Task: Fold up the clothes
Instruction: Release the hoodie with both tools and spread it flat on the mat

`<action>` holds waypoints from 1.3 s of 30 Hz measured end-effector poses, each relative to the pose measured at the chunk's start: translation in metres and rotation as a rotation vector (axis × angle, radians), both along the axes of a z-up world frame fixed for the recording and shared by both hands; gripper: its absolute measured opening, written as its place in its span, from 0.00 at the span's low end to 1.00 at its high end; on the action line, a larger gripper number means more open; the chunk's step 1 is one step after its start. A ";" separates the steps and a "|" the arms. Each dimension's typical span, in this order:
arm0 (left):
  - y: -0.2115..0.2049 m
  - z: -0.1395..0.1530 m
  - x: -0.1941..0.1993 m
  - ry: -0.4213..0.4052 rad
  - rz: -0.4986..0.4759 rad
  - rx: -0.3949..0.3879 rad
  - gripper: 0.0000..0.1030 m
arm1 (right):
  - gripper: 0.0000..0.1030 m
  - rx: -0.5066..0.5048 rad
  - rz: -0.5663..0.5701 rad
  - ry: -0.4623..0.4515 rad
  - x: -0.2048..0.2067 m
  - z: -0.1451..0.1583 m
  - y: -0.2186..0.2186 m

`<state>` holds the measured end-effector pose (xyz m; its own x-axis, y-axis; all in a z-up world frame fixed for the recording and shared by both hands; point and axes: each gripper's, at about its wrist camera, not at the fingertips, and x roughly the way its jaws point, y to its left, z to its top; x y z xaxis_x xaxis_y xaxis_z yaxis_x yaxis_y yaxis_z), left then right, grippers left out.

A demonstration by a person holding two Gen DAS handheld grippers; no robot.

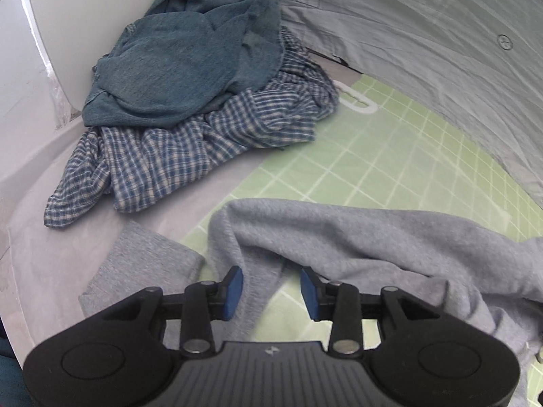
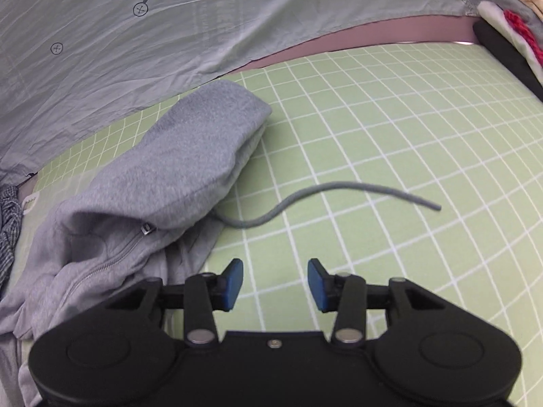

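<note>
The left gripper (image 1: 271, 293) stands part-open, unclamped, over a fold of the grey hoodie (image 1: 356, 234); a checked shirt (image 1: 190, 146) lies ahead-left. The right gripper (image 2: 275, 285) gapes empty, hoodie (image 2: 169, 169) left, drawstring (image 2: 325, 191) ahead.

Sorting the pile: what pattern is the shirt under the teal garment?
Blue-and-white check shirt, clearest in left wrist view.

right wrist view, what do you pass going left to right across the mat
checked shirt → grey hoodie → drawstring → bare green mat → dark bundle at the right edge
</note>
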<state>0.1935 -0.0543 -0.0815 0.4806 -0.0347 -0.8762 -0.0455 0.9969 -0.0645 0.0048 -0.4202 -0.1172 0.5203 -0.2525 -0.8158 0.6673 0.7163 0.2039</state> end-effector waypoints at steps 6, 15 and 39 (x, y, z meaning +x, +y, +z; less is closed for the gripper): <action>-0.036 -0.002 -0.042 0.071 -0.125 -0.075 0.40 | 0.42 0.020 0.053 -0.014 -0.021 0.000 0.032; -0.050 -0.002 -0.091 0.050 -0.218 -0.035 0.40 | 0.41 0.039 0.093 -0.029 -0.053 0.000 0.067; -0.040 -0.017 -0.128 0.143 -0.198 0.012 0.39 | 0.41 0.033 0.214 -0.073 -0.054 0.005 0.108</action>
<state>0.0651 -0.0947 -0.0981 0.3368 -0.1047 -0.9357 0.1430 0.9880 -0.0591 -0.0488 -0.3121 -0.1126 0.6170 -0.1043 -0.7800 0.4838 0.8320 0.2715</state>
